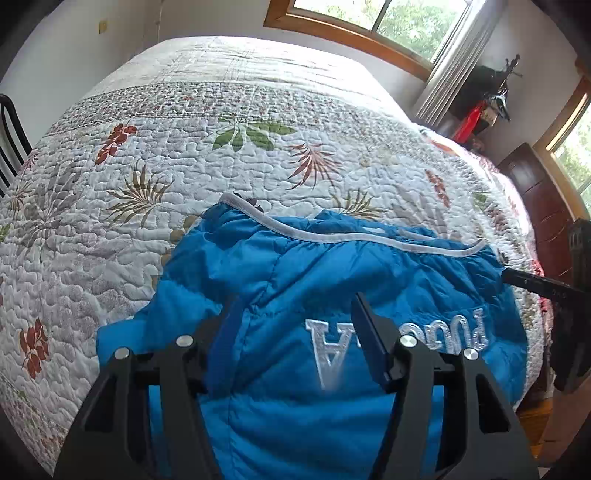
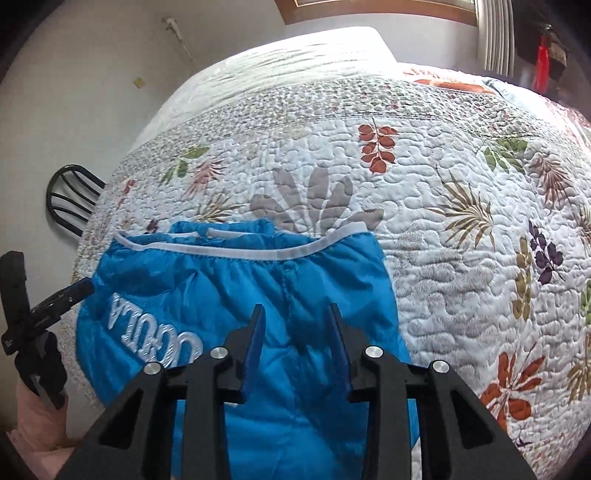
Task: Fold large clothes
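Right tongs [image 2: 295, 314] parted, empty, above blue jacket [image 2: 236, 273] on quilted bed [image 2: 443, 221]; left tongs [image 2: 79, 286] far left at jacket edge.

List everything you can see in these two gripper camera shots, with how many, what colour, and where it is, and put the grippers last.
jacket: one, bright blue with white trim and white embroidered letters, lying on the near part of the bed
quilt: one, white with red, green and brown leaf prints, covering the bed
chair: one, black, beside the bed by the wall
windows: two, wooden frames, greenery outside, behind the bed
curtain: one, pale grey, next to the window
dresser: one, dark wood, along the bed's far side
red item: one, in the corner, too blurred to identify
left gripper: one, black, above the jacket, jaws apart
right gripper: one, black, blue pads, above the jacket, jaws apart
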Demonstrator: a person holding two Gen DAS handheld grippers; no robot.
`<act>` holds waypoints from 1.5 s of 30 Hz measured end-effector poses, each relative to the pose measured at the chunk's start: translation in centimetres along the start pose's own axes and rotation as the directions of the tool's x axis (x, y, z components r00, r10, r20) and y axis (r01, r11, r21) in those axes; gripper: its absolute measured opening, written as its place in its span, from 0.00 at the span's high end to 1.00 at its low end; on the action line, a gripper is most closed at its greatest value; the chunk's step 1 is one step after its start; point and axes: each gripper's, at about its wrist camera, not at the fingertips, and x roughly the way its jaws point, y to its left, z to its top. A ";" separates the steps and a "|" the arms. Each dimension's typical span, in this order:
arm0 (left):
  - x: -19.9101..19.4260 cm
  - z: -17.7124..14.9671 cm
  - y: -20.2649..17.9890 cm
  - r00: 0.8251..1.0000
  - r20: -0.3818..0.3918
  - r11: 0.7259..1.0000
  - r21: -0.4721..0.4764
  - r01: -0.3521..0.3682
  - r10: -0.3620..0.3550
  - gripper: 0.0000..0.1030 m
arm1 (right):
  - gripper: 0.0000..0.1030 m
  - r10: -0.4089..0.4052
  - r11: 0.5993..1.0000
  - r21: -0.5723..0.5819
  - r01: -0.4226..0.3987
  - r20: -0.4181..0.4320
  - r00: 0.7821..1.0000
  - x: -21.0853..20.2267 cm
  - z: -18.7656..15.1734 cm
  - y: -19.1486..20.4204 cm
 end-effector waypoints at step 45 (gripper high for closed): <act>-0.6 -12.1 -2.8 0.993 0.000 0.991 0.063 -0.119 0.120 0.40 | 0.78 0.157 0.987 -0.013 -0.160 -0.139 0.978 0.1 -14.8 0.7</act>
